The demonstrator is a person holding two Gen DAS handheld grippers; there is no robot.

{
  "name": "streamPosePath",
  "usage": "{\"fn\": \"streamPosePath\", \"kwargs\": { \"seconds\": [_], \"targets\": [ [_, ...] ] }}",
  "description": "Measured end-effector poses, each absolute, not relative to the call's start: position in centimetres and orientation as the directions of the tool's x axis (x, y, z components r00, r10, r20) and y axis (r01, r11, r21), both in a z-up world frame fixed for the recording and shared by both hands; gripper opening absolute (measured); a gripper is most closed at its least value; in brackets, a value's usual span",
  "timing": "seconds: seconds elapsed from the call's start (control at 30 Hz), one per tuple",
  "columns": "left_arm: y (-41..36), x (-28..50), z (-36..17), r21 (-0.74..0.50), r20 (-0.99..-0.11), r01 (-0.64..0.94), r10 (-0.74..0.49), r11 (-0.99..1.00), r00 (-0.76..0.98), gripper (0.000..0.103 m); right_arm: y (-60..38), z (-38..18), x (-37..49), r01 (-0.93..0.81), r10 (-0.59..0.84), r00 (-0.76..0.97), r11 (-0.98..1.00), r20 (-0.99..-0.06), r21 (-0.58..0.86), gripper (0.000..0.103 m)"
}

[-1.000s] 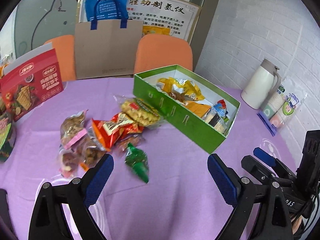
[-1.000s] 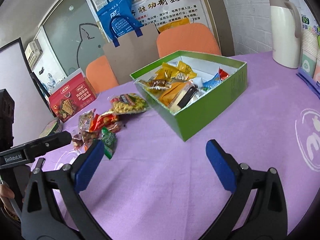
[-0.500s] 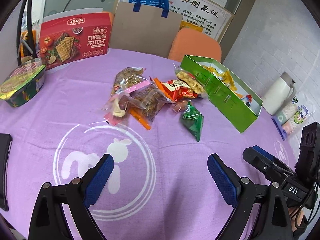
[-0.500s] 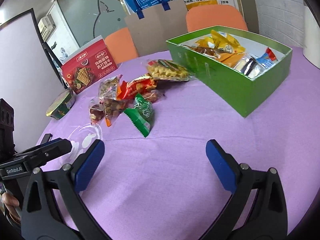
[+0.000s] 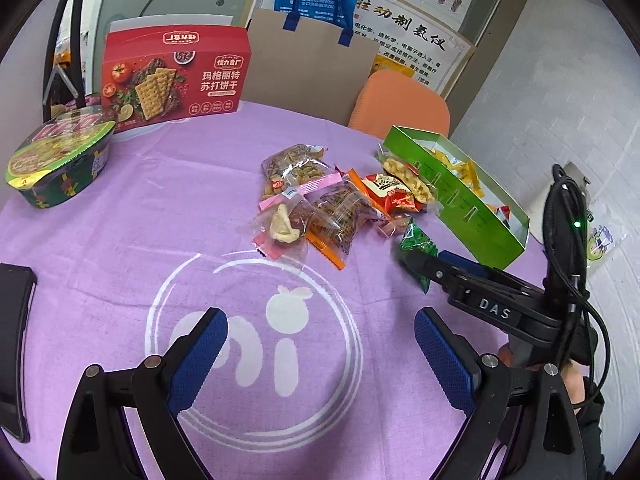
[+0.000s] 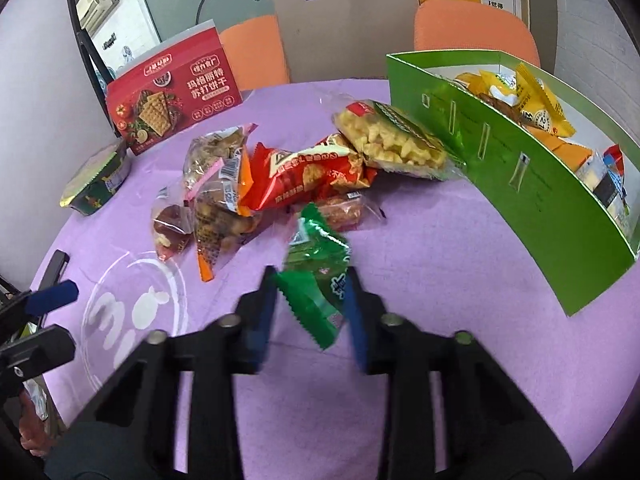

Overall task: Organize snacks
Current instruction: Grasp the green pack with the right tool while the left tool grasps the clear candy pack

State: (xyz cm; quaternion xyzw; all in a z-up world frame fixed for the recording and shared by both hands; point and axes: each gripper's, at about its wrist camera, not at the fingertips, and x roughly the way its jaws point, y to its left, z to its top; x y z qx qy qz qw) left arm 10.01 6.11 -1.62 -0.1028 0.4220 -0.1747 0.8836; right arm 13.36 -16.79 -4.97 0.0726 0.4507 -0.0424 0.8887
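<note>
The right tool point(image 6: 312, 312) has its two blue-padded fingers point(image 6: 262, 320) set on either side of the green snack packet point(image 6: 316, 276), the gap narrowed to about the packet's width. The frame is motion-blurred there, so I cannot tell whether the pads are already pressing the wrapper. The packet lies on the purple tabletop point(image 6: 420, 280) with its long axis running roughly along the tool's forward direction, tilted slightly: its serrated near end points back toward the tool and a little to its right, and its far end points ahead toward the snack pile.

Directly ahead of the right tool, just past the packet's far end, sits a small clear-wrapped reddish snack point(image 6: 340, 208), with the red-orange chip bag point(image 6: 304, 176) beyond it. Ahead and to the right, the bag of yellow puffs point(image 6: 392, 140) leans against the wall of the green box point(image 6: 520, 184), which holds several yellow and orange packets. Ahead and to the left are clear bags of nuts point(image 6: 216, 184).

The left tool point(image 5: 320, 344) is wide open over the white logo on the tabletop, holding nothing. From it, the green packet point(image 5: 416, 242) lies ahead and to the right, partly hidden by the right tool point(image 5: 428, 268). Far ahead to the left stand the red cracker box point(image 5: 172, 80) and a green noodle bowl point(image 5: 56, 160).
</note>
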Motion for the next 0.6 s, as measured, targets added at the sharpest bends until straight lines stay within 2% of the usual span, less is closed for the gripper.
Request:
{"fn": "streamPosePath", "kwargs": {
  "seconds": [0.13,0.2,0.27,0.43,0.6],
  "targets": [
    [5.0,11.0,-0.6,-0.288,-0.696,0.279,-0.401,0.916,0.596,0.093,-17.0,-4.1,11.7,0.131,-0.007,0.603,0.987,-0.798,0.091,0.030],
    [4.1,12.1,0.1,-0.270,-0.690,0.315,-0.411,0.910,0.596,0.086,-17.3,-3.6,10.4,0.138,-0.003,0.612,0.985,-0.791,0.103,0.030],
    [3.3,13.2,0.5,-0.255,-0.683,0.344,-0.420,0.904,0.597,0.083,-17.5,-3.2,9.2,0.144,0.006,0.618,0.982,-0.786,0.121,0.030],
    [1.2,17.2,0.5,-0.218,-0.699,0.361,-0.404,0.907,0.590,0.082,-18.2,-2.6,7.5,0.171,-0.005,0.620,0.977,-0.785,0.128,0.030],
    [-0.3,20.2,-0.7,-0.243,-0.742,0.368,-0.417,0.897,0.525,0.066,-18.9,-2.2,6.7,0.189,-0.005,0.626,0.971,-0.779,0.146,0.030]
  ]
}}
